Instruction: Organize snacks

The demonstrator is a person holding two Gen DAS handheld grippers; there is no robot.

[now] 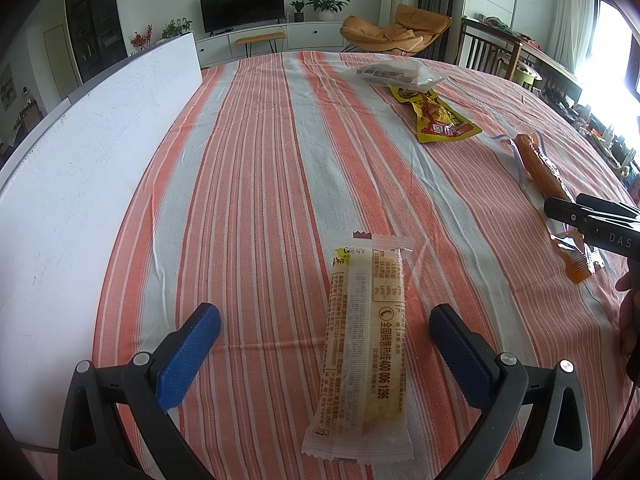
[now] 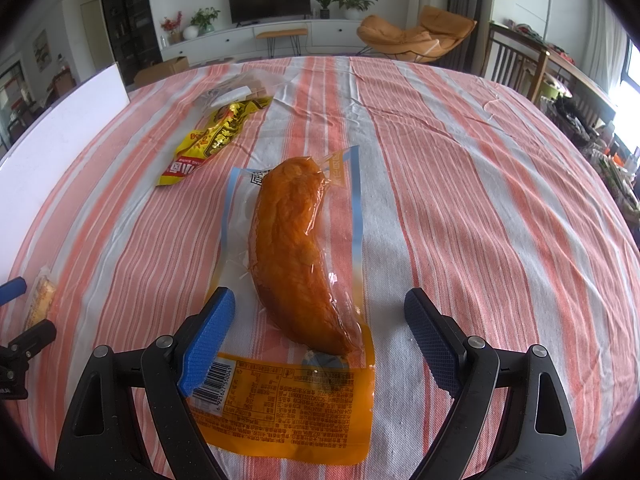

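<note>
A long pale snack bar in a clear wrapper (image 1: 364, 344) lies on the striped tablecloth between the fingers of my open left gripper (image 1: 325, 330). A vacuum-packed orange chicken leg (image 2: 298, 252) lies between the fingers of my open right gripper (image 2: 320, 316); it also shows in the left wrist view (image 1: 538, 168). A yellow snack packet (image 2: 212, 140) (image 1: 440, 120) and a clear bag of dark snacks (image 1: 394, 74) (image 2: 236, 90) lie farther back. Neither gripper holds anything.
A white board (image 1: 80, 168) (image 2: 60, 136) stands along the table's left edge. The right gripper's tip (image 1: 592, 220) shows at the right of the left wrist view. Chairs and a sideboard (image 2: 516, 64) stand beyond the table's far right.
</note>
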